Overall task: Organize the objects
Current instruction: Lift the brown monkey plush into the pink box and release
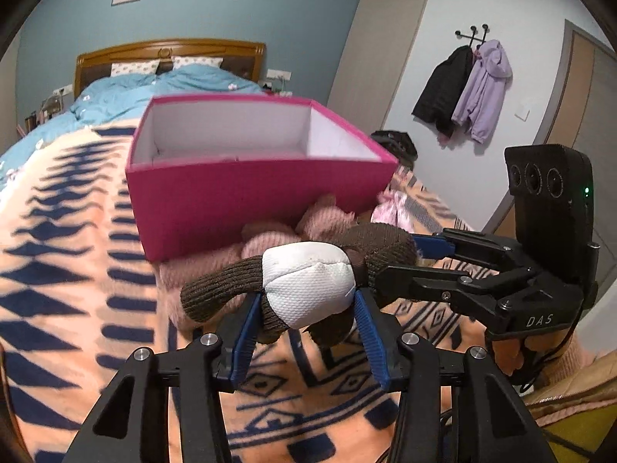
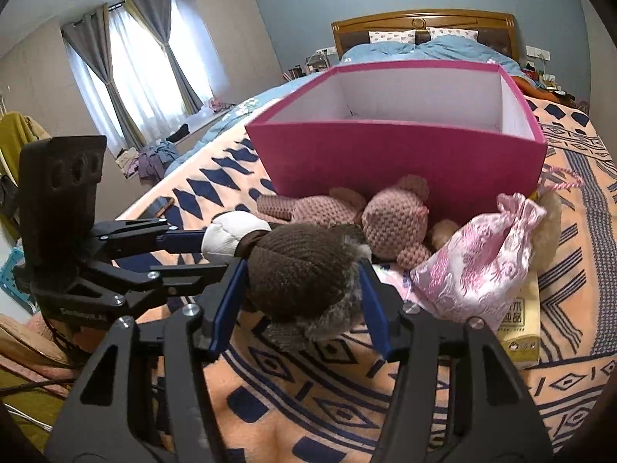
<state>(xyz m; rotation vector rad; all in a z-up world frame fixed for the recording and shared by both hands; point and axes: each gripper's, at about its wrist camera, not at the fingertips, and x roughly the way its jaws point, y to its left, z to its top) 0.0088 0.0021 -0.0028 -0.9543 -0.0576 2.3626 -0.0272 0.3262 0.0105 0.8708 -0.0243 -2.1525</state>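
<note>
A brown knitted plush toy [image 1: 381,249] with a white padded part [image 1: 310,283] is held above the patterned blanket by both grippers. My left gripper [image 1: 306,312] is shut on its white part. My right gripper [image 2: 299,285] is shut on its brown head [image 2: 297,270]; it also shows at the right of the left wrist view [image 1: 420,260]. An open pink box [image 1: 246,189] with a white inside stands just behind the toy, also in the right wrist view [image 2: 405,158]. A pink knitted bear [image 2: 393,222] lies against the box front.
A pink satin drawstring pouch [image 2: 482,258] lies right of the bear on a yellow packet [image 2: 520,324]. The orange and navy blanket [image 1: 69,277] covers the bed; a blue duvet [image 1: 154,88] and wooden headboard are beyond the box. Coats hang on the right wall.
</note>
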